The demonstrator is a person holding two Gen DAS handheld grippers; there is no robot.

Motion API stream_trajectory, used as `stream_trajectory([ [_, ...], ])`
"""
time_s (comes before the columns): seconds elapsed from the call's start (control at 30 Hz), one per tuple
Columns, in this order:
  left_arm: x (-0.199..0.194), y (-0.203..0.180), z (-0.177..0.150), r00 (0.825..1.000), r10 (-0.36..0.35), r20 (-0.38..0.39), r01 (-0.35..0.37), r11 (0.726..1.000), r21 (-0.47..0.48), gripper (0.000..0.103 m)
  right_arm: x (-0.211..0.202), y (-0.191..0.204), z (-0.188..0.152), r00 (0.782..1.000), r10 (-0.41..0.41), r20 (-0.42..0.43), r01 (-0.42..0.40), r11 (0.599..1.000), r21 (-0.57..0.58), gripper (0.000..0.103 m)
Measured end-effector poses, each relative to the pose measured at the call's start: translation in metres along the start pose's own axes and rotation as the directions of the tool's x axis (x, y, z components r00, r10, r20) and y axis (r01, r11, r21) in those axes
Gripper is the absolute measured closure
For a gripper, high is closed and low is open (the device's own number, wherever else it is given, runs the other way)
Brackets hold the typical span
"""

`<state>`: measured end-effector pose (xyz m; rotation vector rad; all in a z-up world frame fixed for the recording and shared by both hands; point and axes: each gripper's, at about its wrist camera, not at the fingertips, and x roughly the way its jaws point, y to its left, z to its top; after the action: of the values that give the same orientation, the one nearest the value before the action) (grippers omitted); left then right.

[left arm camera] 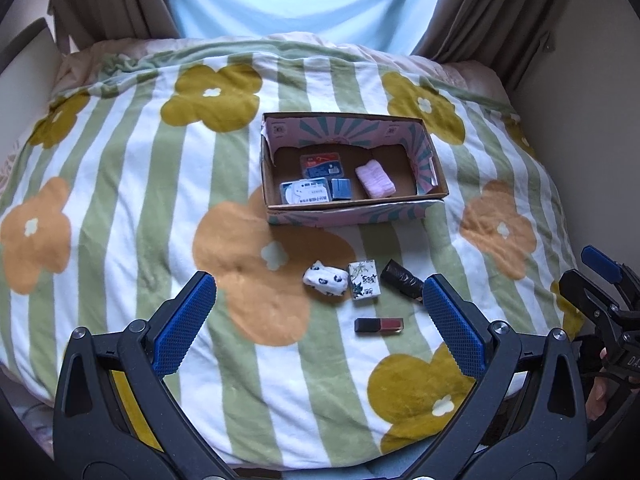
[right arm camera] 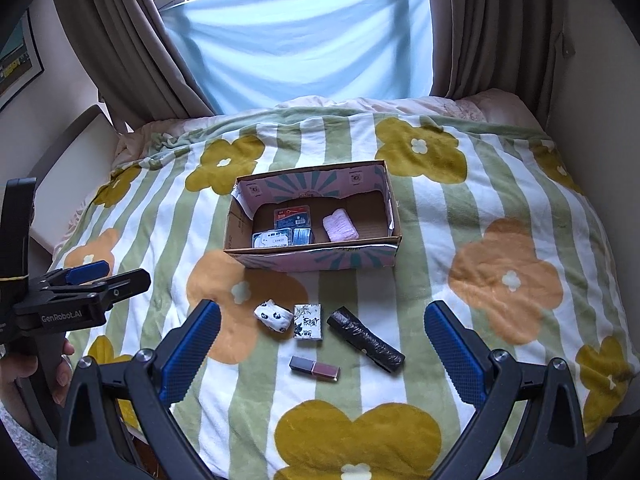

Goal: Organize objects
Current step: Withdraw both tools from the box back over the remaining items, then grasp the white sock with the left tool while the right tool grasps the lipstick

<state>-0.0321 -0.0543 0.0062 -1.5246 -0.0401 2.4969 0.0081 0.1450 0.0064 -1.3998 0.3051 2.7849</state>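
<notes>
An open cardboard box (left arm camera: 352,212) (right arm camera: 312,258) sits mid-bed, holding a pink roll (left arm camera: 375,179) (right arm camera: 340,225) and blue packets (left arm camera: 320,166) (right arm camera: 292,218). In front of it lie a white panda-print bundle (left arm camera: 325,278) (right arm camera: 273,315), a small floral box (left arm camera: 363,280) (right arm camera: 307,321), a black roll (left arm camera: 401,279) (right arm camera: 365,339) and a red and black lipstick (left arm camera: 378,325) (right arm camera: 315,368). My left gripper (left arm camera: 318,324) (right arm camera: 86,276) is open, nothing between its fingers. My right gripper (right arm camera: 322,354) (left arm camera: 600,268) is open above the lipstick, empty.
The bed carries a green-striped flower blanket (left arm camera: 140,184) (right arm camera: 500,220). Brown curtains (right arm camera: 128,40) and a light blue sheet (right arm camera: 296,32) hang behind. A hand (right arm camera: 24,376) holds the left gripper. Walls close in on both sides of the bed.
</notes>
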Motion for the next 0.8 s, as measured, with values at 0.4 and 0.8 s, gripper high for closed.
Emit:
stream_trajectory([
  [0.4, 0.094, -0.009, -0.002, 0.990, -0.050, -0.132, 0.071, 0.985, 0.157, 0.001, 0.070, 0.015, -0.057, 0.995, -0.039, -0.092, 0.047, 0.995, 0.088, 0.002],
  [0.8, 0.224, -0.006, -0.024, 0.957, -0.087, -0.278, 0.157, 0.958, 0.239, 0.001, 0.175, 0.029, -0.118, 0.979, -0.115, -0.171, 0.141, 0.979, 0.146, 0.002],
])
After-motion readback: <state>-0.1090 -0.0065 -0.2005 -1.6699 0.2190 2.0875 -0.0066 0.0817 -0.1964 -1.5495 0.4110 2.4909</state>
